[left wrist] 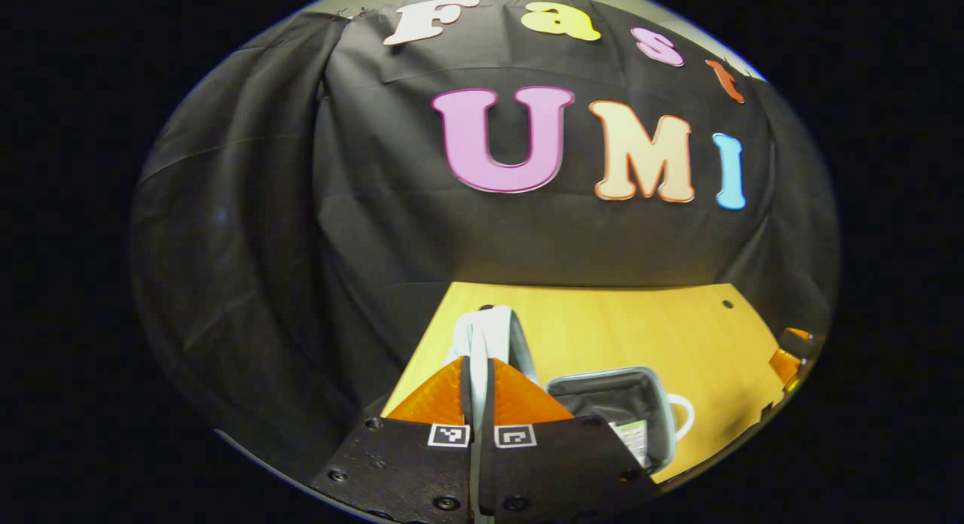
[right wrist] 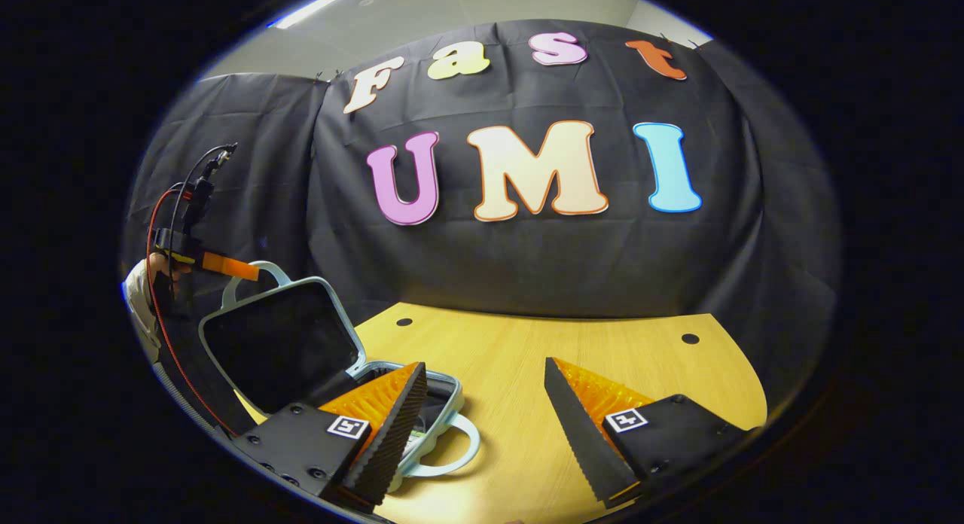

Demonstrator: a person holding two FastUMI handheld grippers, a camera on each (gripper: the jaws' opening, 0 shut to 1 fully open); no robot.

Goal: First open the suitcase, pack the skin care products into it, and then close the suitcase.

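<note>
Suitcase (right wrist: pixel 331 373): lies open on the yellow desk (right wrist: pixel 572 373), at its left side in the right gripper view; lid (right wrist: pixel 279 343) stands near upright, base flat.
Lid handle (right wrist: pixel 256 272): pale loop at the lid's top edge; the left gripper (right wrist: pixel 226 266) has it, with a hand (right wrist: pixel 154 279) behind, judged to be propping the lid so the base stays reachable.
Left gripper, own view (left wrist: pixel 480 392): jaws nearly closed, both orange fingers (left wrist: pixel 437 400) pressed on a thin pale edge of the lid (left wrist: pixel 489 336), seen edge-on.
Base (left wrist: pixel 617 407): dark-lined tray with a pale rim; a light item with a label (left wrist: pixel 631 437) lies inside, too small to identify; second handle (left wrist: pixel 681 415) sticks out on the desk side.
Right gripper (right wrist: pixel 482 426): jaws wide open, holding nothing; hovers low over the desk just beside the base, left finger (right wrist: pixel 392 415) overlapping the rim in view, right finger (right wrist: pixel 595 411) over bare wood.
Skin care products: none seen loose on the desk; whether the item in the base is one cannot be told.
Stage, judged: opening done, lid held; packing either under way or finished.
Risk, judged: the lid would likely drop if the handle slipped from the hold.
</note>
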